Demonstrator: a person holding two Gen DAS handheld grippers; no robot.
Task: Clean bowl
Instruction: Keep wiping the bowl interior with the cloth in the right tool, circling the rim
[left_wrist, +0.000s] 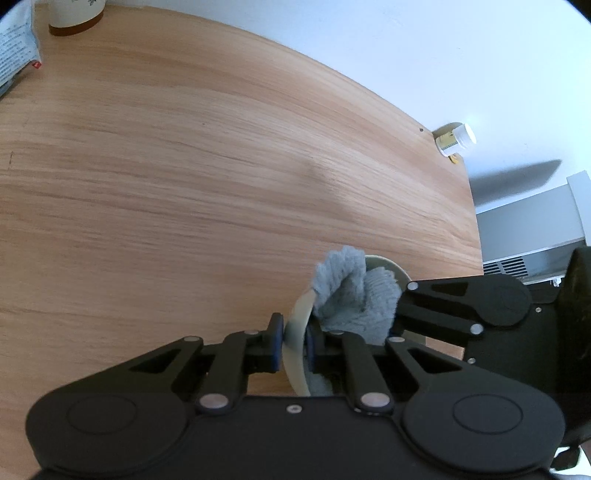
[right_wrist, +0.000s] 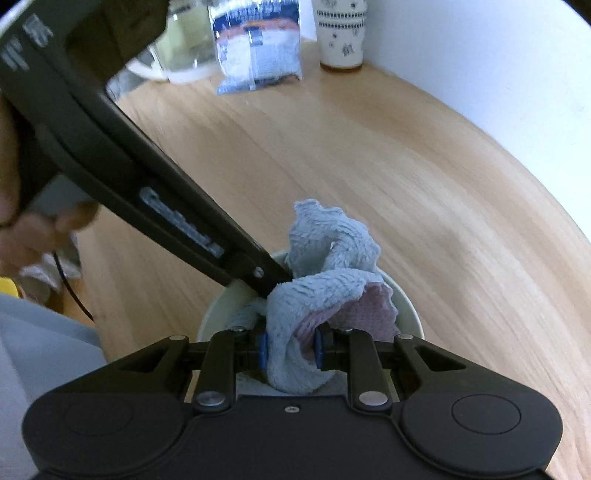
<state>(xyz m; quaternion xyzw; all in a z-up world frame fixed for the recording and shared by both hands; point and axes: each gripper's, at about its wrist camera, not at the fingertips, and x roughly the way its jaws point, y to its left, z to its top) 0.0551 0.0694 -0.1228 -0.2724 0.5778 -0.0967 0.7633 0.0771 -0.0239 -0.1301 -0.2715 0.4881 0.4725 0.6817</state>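
A pale cream bowl (left_wrist: 295, 343) sits on the wooden table. My left gripper (left_wrist: 294, 345) is shut on the bowl's rim, one finger outside and one inside. My right gripper (right_wrist: 290, 349) is shut on a grey-blue cloth (right_wrist: 325, 280) with a pink underside, and the cloth is bunched inside the bowl (right_wrist: 406, 306). The cloth also shows in the left wrist view (left_wrist: 354, 295), with the right gripper's black body behind it. The left gripper's long black body crosses the right wrist view to the bowl's far rim.
A patterned cup (right_wrist: 341, 33), a printed packet (right_wrist: 258, 44) and a clear glass jug (right_wrist: 181, 55) stand at the far end of the table. A small white-capped bottle (left_wrist: 456, 140) lies at the table's right edge. A radiator (left_wrist: 532, 229) is beyond that edge.
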